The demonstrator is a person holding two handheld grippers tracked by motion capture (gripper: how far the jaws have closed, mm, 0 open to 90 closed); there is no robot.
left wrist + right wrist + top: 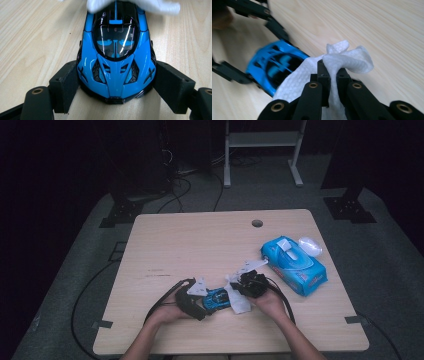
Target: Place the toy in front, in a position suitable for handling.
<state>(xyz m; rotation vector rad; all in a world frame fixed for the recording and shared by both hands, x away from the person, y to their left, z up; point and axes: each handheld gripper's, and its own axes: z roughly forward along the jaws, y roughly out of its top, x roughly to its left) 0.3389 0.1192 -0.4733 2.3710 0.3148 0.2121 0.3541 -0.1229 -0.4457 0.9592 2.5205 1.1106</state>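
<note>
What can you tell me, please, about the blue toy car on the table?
The toy car is glossy blue with black vents and a dark windscreen, apparently plastic. It sits upright on the wooden table, near the front edge. The left gripper clamps its nose between both fingers. A white wipe, held by the right gripper, lies over its rear.

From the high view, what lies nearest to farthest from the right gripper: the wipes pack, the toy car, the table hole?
1. Blue toy car, just left of the right gripper.
2. Blue wipes pack, to its right, farther back.
3. Table hole, near the far edge.
</note>
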